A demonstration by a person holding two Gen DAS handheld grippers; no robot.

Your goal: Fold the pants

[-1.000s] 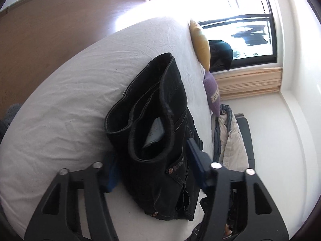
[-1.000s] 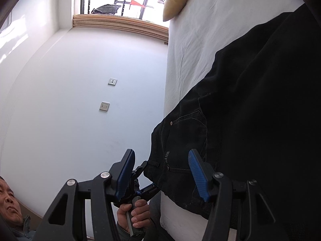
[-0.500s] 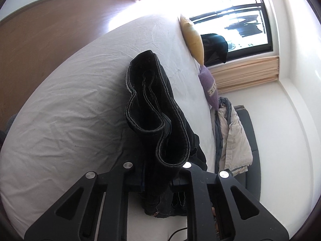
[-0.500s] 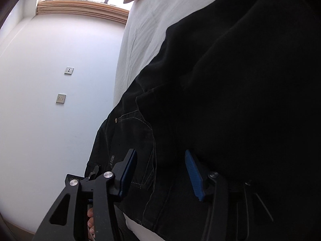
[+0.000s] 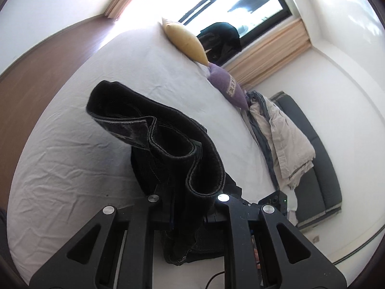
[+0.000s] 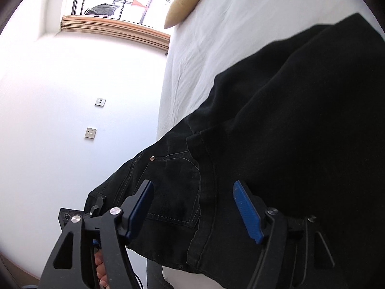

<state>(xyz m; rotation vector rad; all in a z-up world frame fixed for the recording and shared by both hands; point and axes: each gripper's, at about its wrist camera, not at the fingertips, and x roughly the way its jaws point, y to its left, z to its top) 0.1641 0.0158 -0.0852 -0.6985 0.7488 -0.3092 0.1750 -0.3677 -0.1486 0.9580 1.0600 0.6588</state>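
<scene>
My left gripper (image 5: 187, 207) clamps the black pants (image 5: 168, 144); my right gripper (image 6: 192, 207) is opening over them. I should carry the fold across evenly, hems aligned.

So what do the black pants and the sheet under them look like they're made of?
Black pants: likely denim, matte; pale contrast stitching, a metal rivet at the pocket and thick hemmed cuffs that stand stiffly where the left tool pinches them. Bed sheet: thin woven fabric, maybe cotton, matte white with fine creases.
</scene>
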